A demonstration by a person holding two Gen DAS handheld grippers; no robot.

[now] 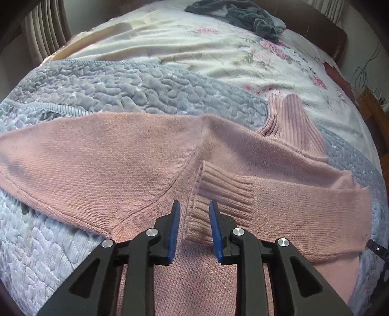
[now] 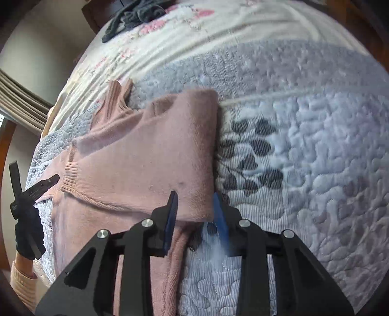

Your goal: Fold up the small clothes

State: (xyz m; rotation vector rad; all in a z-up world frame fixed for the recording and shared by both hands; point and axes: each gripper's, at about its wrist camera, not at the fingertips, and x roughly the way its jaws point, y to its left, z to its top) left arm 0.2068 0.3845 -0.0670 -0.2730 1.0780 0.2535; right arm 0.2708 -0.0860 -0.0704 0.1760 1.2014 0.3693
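A pink knit sweater (image 1: 126, 160) lies flat on a grey quilted bedspread (image 1: 126, 85), its ribbed turtleneck collar (image 1: 291, 119) pointing up the bed. One sleeve stretches left. The other is folded across the body, and its ribbed cuff (image 1: 218, 194) ends just ahead of my left gripper (image 1: 194, 209), which stands open with the cuff's lower edge between its blue pads. In the right wrist view the sweater (image 2: 150, 155) shows its folded side edge, over whose lower corner my right gripper (image 2: 194, 199) hangs open. The left gripper (image 2: 36, 187) appears there in a gloved hand (image 2: 26, 231).
Dark grey clothes (image 1: 243, 14) are piled near the brown headboard (image 1: 316, 26). A white floral blanket (image 1: 194, 53) covers the far half of the bed. Curtains (image 1: 46, 29) hang at the left; a wooden stand (image 1: 372, 109) and cables sit at the right.
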